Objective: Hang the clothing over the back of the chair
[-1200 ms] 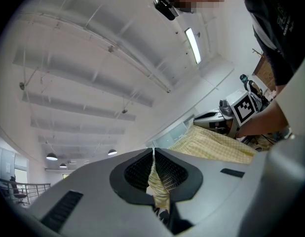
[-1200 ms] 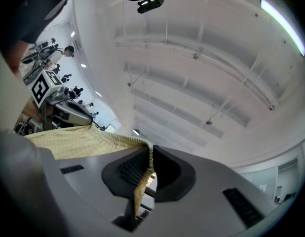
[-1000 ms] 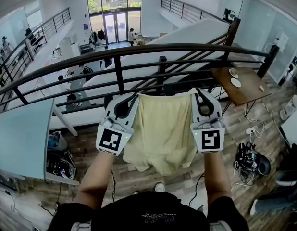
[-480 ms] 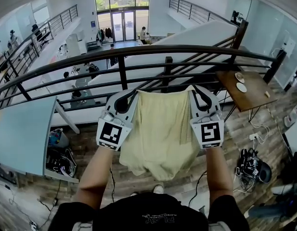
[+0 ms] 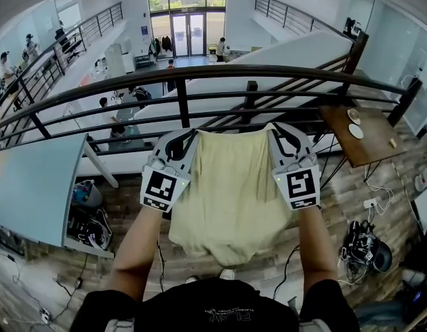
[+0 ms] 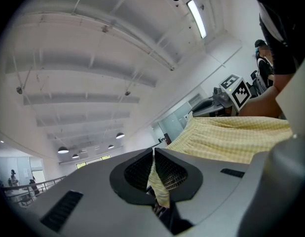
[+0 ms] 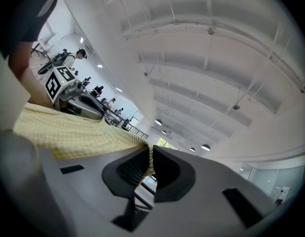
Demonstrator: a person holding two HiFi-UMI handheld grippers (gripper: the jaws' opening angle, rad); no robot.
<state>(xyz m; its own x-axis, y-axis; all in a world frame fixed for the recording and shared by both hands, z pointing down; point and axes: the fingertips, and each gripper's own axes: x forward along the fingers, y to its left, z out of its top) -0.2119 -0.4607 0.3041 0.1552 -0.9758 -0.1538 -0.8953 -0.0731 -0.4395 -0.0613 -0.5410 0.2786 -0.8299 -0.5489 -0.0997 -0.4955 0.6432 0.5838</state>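
A pale yellow checked garment [image 5: 231, 185] hangs spread between my two grippers, in front of a dark railing [image 5: 200, 80]. My left gripper [image 5: 188, 139] is shut on its upper left corner, and a fold of the cloth [image 6: 231, 139] is pinched between the left gripper's [image 6: 153, 154] pads. My right gripper [image 5: 278, 134] is shut on the upper right corner, where the fabric [image 7: 68, 130] runs into the right gripper's [image 7: 151, 156] closed jaws. The lower hem hangs loose toward the person's body. No chair shows in any view.
The railing borders a drop to a lower floor where people stand. A small wooden table [image 5: 352, 140] with dishes stands at the right and a light blue tabletop [image 5: 34, 185] at the left. Bags [image 5: 89, 228] and cables [image 5: 365, 244] lie on the wooden floor.
Both grippers have moved a short way with the stretched garment, keeping hold of its corners. The railing and the room behind have shifted in the head view.
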